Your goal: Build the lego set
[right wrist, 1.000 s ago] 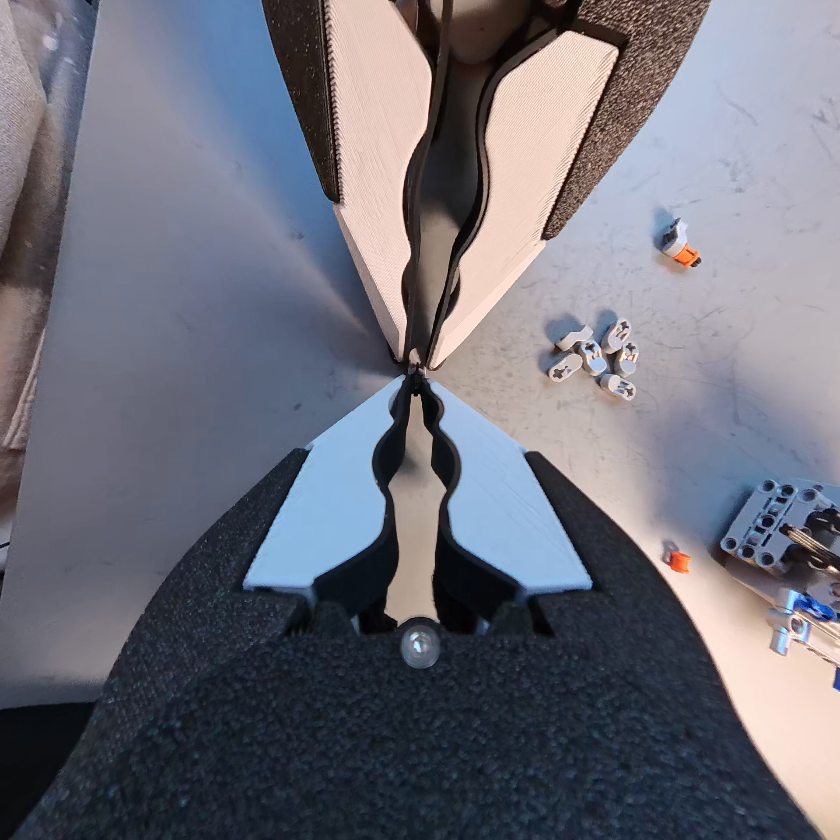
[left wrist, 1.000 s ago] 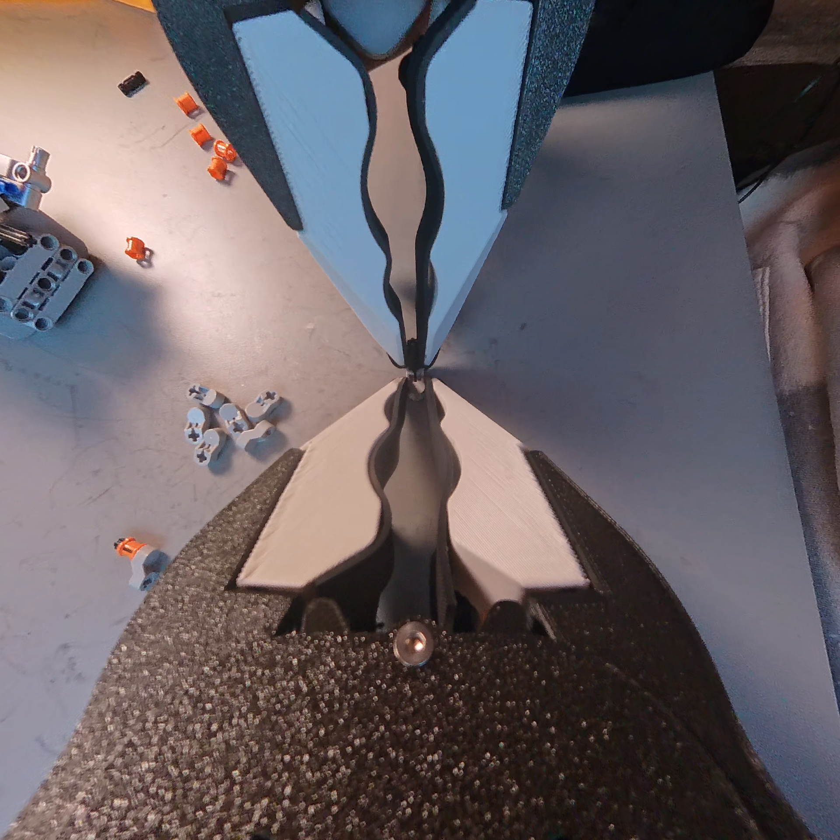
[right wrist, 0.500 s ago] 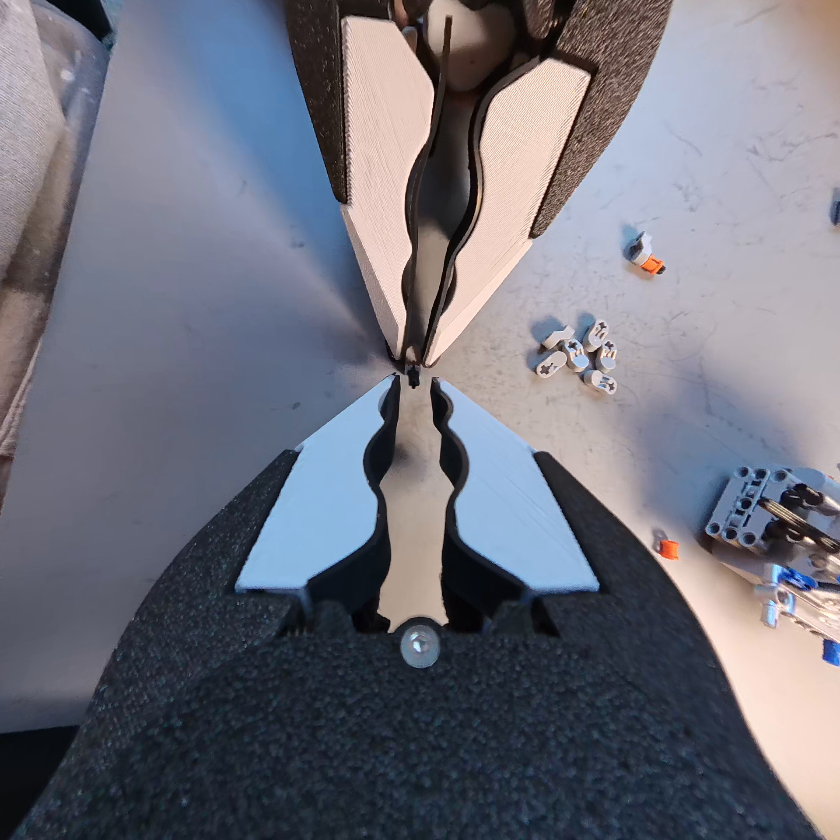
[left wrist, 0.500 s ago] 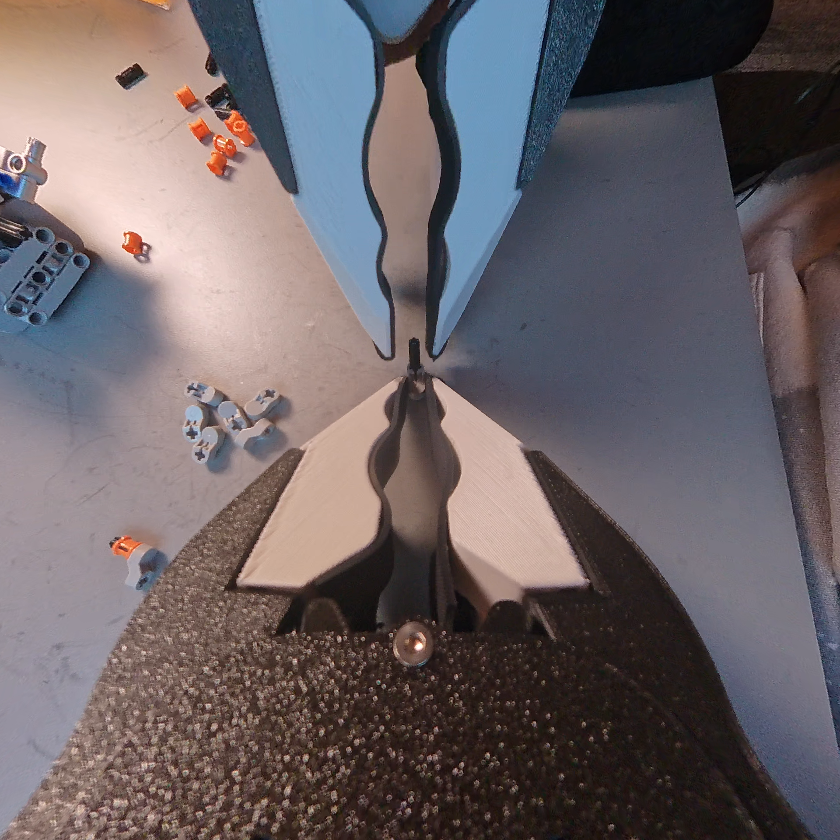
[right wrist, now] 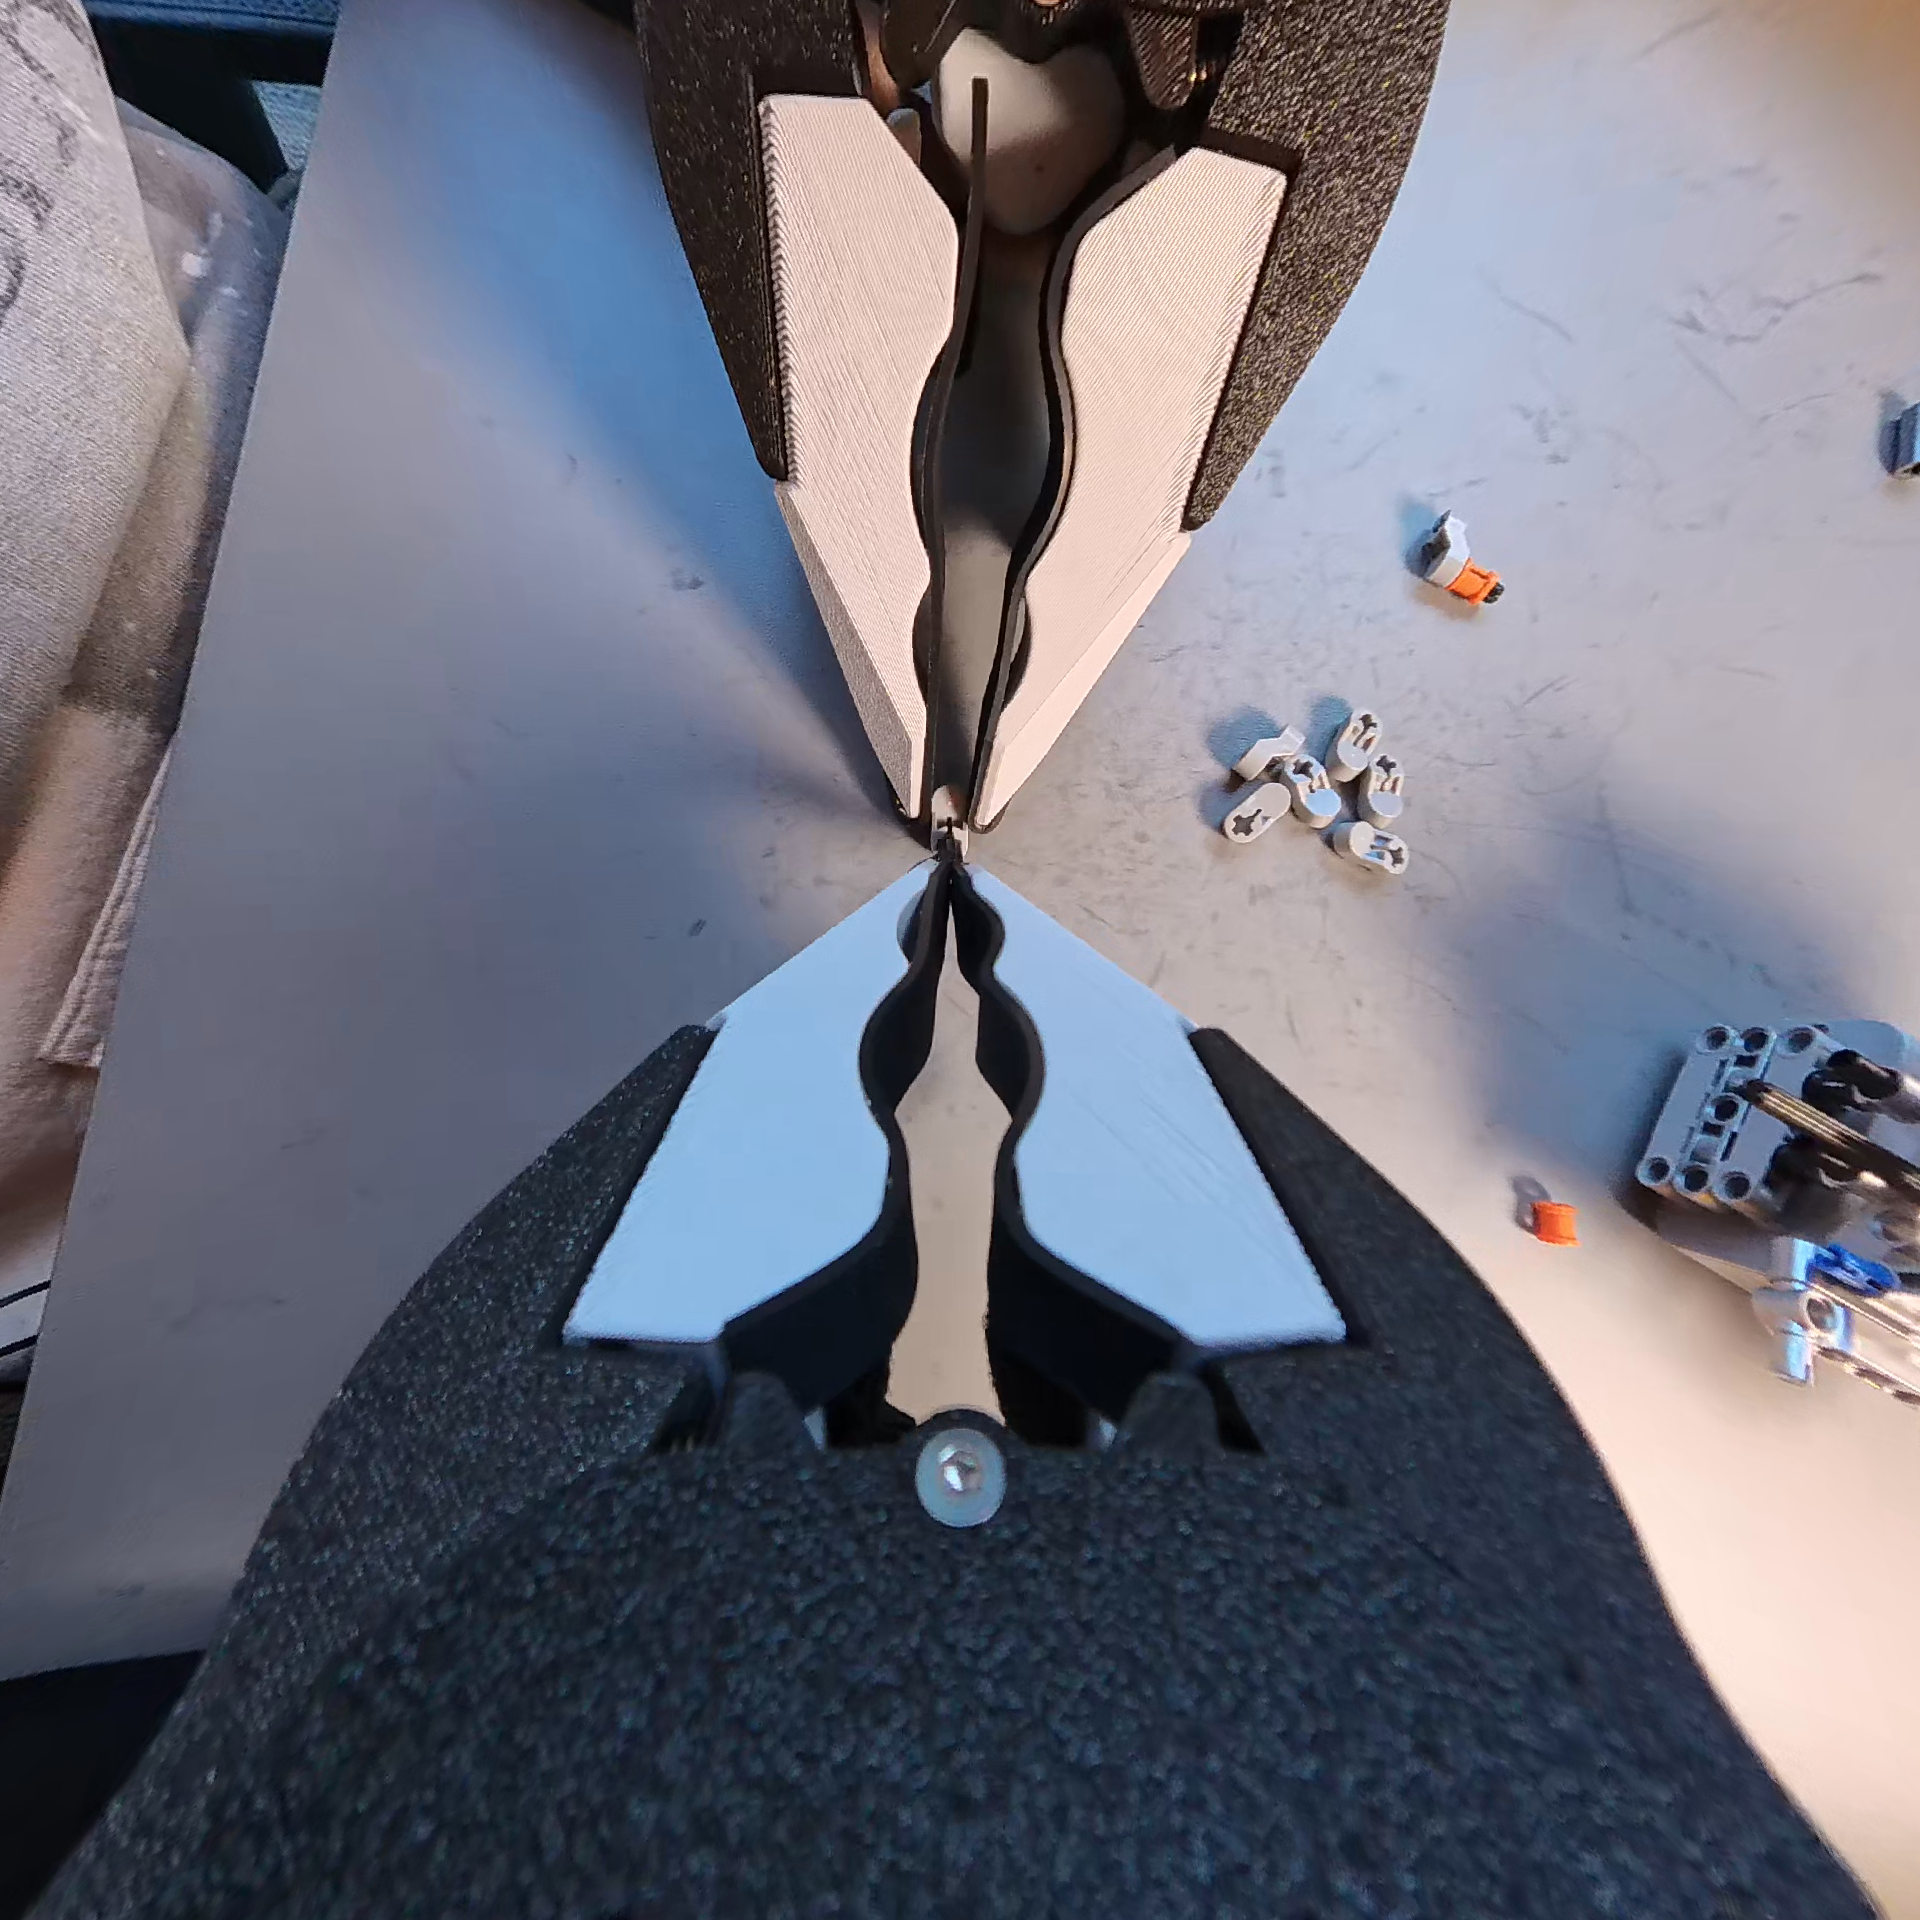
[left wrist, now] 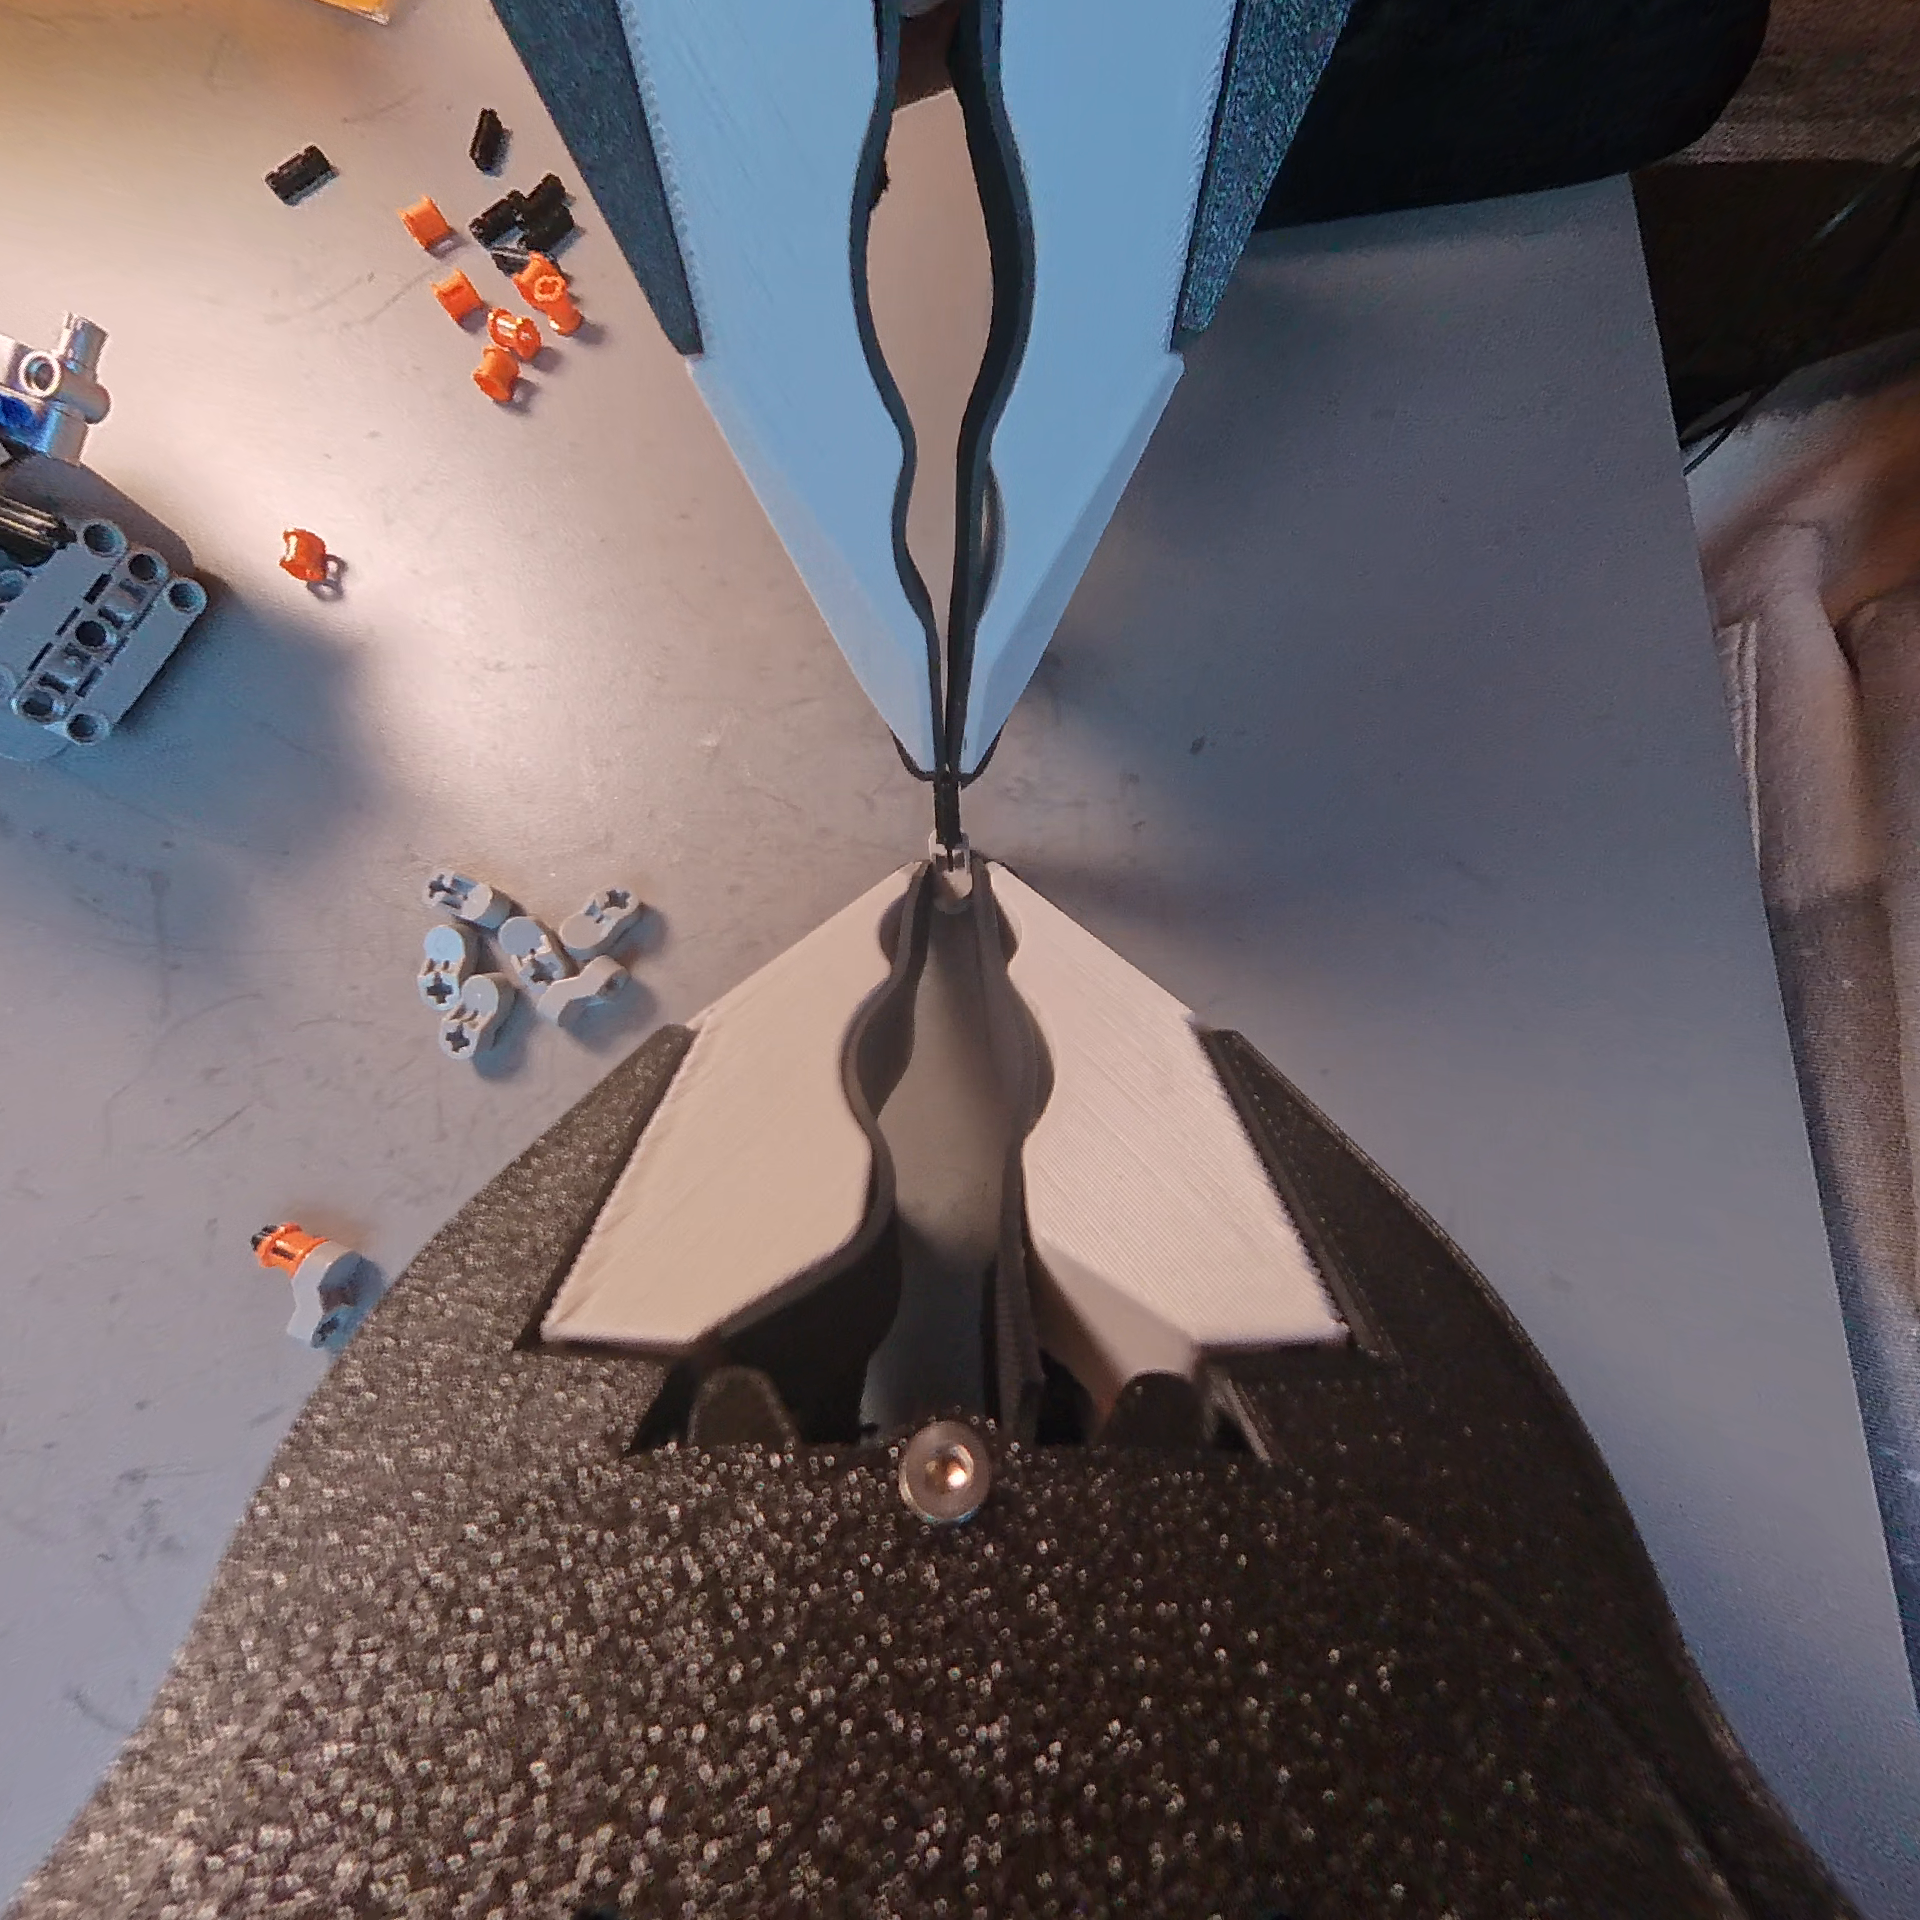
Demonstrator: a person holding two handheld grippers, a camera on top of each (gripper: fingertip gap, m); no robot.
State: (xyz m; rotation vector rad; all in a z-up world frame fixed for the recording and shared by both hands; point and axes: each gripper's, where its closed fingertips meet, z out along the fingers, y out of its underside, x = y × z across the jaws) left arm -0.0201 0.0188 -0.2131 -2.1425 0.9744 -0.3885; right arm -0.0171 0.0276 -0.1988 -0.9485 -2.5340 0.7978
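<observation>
Left wrist view: our left hand-held gripper point(left wrist: 951, 868) is clenched on a small grey connector piece point(left wrist: 950, 857) pinched at the very fingertips, above the grey table point(left wrist: 1351, 727). The right hand-held gripper point(left wrist: 948, 774) faces it tip to tip, closed on a thin black pin point(left wrist: 943, 805) that meets the connector. To the left lie a cluster of grey connectors point(left wrist: 520, 961), orange bushes point(left wrist: 504, 307), black pins point(left wrist: 520, 213) and a grey holed frame point(left wrist: 94, 644).

Right wrist view: our right hand-held gripper point(right wrist: 948, 862) grips the pin point(right wrist: 943, 850); the left one point(right wrist: 948, 821) holds the connector point(right wrist: 945, 805). A grey-and-orange piece point(right wrist: 1455, 561) lies well apart.

Handling, as we judge it: both parts are tiny, light, rigid, smooth plastic, prone to twisting or popping out; hold each across its flat sides, near the end away from the joint.
</observation>
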